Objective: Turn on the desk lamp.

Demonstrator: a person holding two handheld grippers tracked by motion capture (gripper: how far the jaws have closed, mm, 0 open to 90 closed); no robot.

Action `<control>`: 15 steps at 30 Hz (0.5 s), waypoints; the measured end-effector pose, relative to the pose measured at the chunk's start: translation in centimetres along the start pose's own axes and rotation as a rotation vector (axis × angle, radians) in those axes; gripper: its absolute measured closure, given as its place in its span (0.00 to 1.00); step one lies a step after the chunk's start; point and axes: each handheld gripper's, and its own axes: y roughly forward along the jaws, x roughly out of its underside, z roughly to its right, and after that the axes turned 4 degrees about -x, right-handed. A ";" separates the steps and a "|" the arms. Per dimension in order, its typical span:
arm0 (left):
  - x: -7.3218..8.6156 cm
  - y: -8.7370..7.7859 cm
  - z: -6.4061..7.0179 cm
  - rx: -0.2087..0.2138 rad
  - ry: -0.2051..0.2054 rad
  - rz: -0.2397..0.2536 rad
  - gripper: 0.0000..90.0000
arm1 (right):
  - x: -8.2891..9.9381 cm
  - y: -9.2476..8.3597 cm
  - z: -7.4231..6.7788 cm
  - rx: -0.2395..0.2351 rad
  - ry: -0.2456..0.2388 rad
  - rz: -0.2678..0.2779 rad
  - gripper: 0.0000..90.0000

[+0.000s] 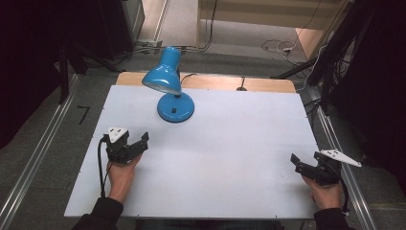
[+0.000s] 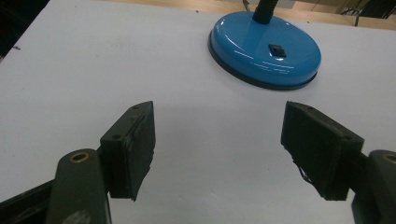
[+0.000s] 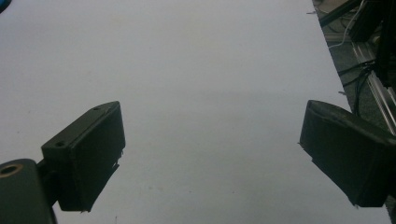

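A white table [image 1: 215, 158] occupied the centre of the high view, with a strip of bare wood along its far edge and grey floor [image 1: 43, 139] on all sides. Cables [image 1: 282, 46] lay on the floor beyond the table.

A blue desk lamp [image 1: 168, 84] stood on the table near the far edge, left of centre. Its round base [image 2: 265, 50] rested flat on the white surface and carried a small black switch [image 2: 277, 50] on top. A black flexible neck rose from the rear of the base, and the shade tilted forward and to the left, above the base.

The left gripper [image 1: 135, 146] was held by the person's left hand [image 1: 120, 176] over the near left part of the table, pointed toward the lamp and well apart from it. In the left gripper view, its jaws stood wide apart with nothing between them, and the lamp base lay ahead of them.

The right gripper [image 1: 301, 165] was held by the right hand [image 1: 326, 194] at the near right edge of the table. In the right gripper view, its jaws were spread wide over bare white surface and gripped nothing.
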 end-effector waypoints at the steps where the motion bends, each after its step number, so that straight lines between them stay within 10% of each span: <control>1: -0.1 0.1 0.0 0.001 0.001 -0.003 0.30 | 0.0 0.0 0.0 0.000 0.000 0.000 0.06; 15: -0.9 1.3 0.7 0.007 0.015 -0.004 0.31 | 0.0 0.1 0.0 -0.002 -0.003 -0.002 0.06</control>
